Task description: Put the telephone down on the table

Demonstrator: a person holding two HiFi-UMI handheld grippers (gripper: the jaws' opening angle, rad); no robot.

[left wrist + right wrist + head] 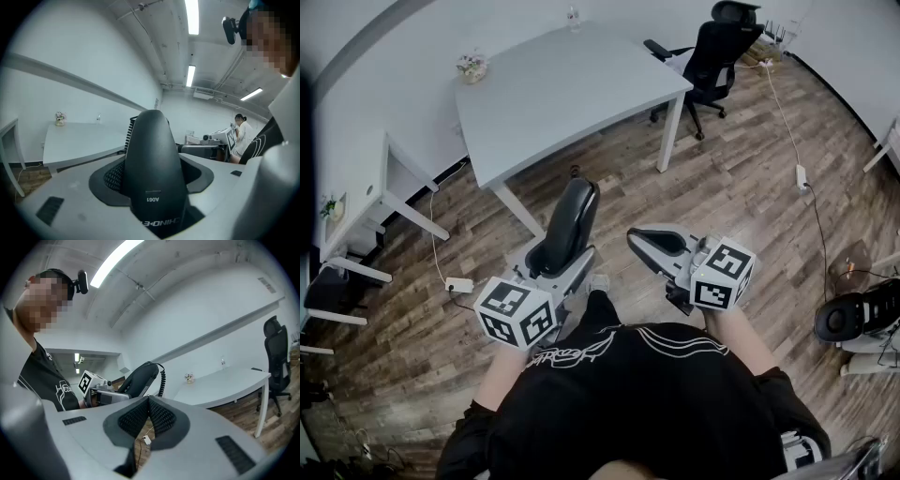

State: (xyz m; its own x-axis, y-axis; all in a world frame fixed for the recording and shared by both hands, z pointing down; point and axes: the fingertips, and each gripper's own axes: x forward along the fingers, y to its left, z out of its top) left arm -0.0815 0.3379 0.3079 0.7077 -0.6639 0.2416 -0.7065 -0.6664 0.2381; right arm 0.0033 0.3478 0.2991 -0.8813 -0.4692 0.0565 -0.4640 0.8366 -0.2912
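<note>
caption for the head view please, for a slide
The left gripper holds a black telephone handset short of the white table; the right gripper is shut and empty.

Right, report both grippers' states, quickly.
Left gripper: closed on the black plastic telephone handset.
Right gripper: closed, nothing between its jaws.

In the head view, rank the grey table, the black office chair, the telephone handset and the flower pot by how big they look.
1. grey table, clearly largest.
2. black office chair.
3. telephone handset, not far behind the chair, helped by being much nearer the camera.
4. flower pot, smallest.
</note>
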